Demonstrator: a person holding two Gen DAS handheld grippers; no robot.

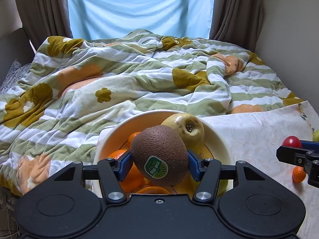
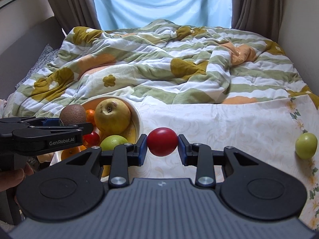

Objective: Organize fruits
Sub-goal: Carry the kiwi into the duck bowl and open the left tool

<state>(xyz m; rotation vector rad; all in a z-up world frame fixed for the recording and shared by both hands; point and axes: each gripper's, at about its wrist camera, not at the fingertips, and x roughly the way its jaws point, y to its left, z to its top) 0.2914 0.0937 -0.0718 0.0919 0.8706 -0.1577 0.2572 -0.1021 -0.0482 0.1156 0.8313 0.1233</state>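
Pale blue curtain [image 1: 139, 8] fills the window at the far wall, flanked by brown drapes [image 1: 41, 8]; below it a rumpled green-and-white striped quilt [image 1: 119, 75] with mustard flowers covers the bed; a cream patterned tablecloth [image 2: 229, 123] lies in front of the quilt, and a white bowl [image 1: 219, 137] sits at its left edge.

Over the bowl, the left gripper [image 1: 160, 164] clamps a brown kiwi [image 1: 159, 155] with a green sticker between its blue pads; behind the kiwi a yellow pear [image 1: 186, 130] rests in the bowl, along with oranges [image 1: 117, 155], a green fruit [image 2: 112, 141] and a small red one [image 2: 92, 138], all partly hidden by the grippers.

Right of the bowl, the right gripper [image 2: 162, 149] grips a red tomato [image 2: 162, 141] above the cloth; a small mandarin [image 1: 298, 174] lies on the cloth right of the bowl, half covered by that gripper; a green fruit [image 2: 306, 145], its kind unclear, lies far right of the bowl.

Fingers [image 2: 14, 177] show behind the left gripper, cut off by the frame edge.
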